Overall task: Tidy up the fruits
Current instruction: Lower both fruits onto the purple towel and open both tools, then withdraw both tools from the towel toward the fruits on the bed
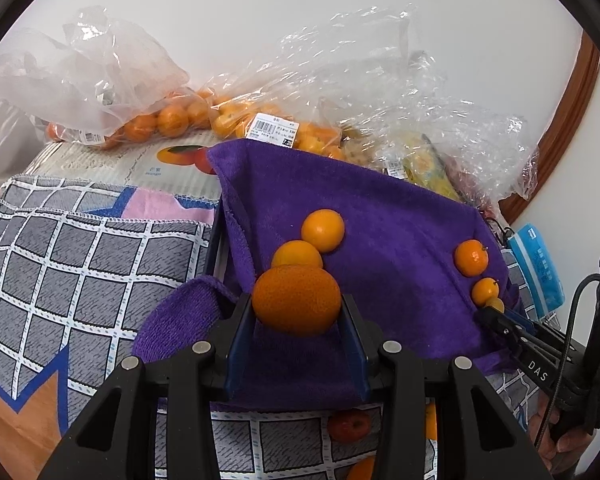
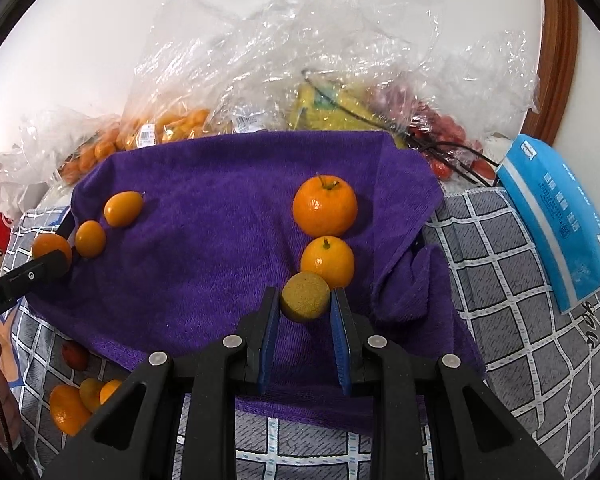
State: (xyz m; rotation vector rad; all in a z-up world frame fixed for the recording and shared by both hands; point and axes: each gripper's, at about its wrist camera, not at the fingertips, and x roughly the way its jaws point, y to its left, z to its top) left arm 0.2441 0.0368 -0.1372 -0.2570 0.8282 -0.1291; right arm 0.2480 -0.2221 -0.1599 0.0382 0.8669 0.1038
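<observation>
1. The left gripper (image 1: 298, 312) is closing its blue-padded fingers (image 1: 240, 344) on a large orange (image 1: 296, 299), one pad pressing each flank; the fruit is round, deep orange, with a finely pitted, matte rind, and it is sitting at the near left part of the purple towel (image 1: 380, 216).
2. Two smaller, smoother, glossier citrus fruits are lining up just behind it on the towel: a middle fruit (image 1: 296, 255), touching the held orange, and a far fruit (image 1: 323, 230), touching the middle one.
3. The right gripper (image 2: 305, 300) is clamping a small yellowish fruit (image 2: 305, 297) between its fingertips; its skin is dull, olive-yellow and speckled, and it is resting on the towel's right part.
4. Directly beyond it, a glossy stemmed mandarin (image 2: 327, 261) is touching the held fruit, and a larger stemmed mandarin (image 2: 324, 205) is lying just behind that one.
5. The two rows are lying well apart, one near each side edge of the towel.
6. The towel is covering a raised support and draping over a grid-patterned cloth (image 2: 520, 300), on which loose fruits (image 2: 70, 408) are lying near the front edge.
7. Clear plastic bags (image 1: 172, 116) of small oranges are piling up behind the towel, against a white wall; a blue packet (image 2: 556, 220) is lying to the right.
</observation>
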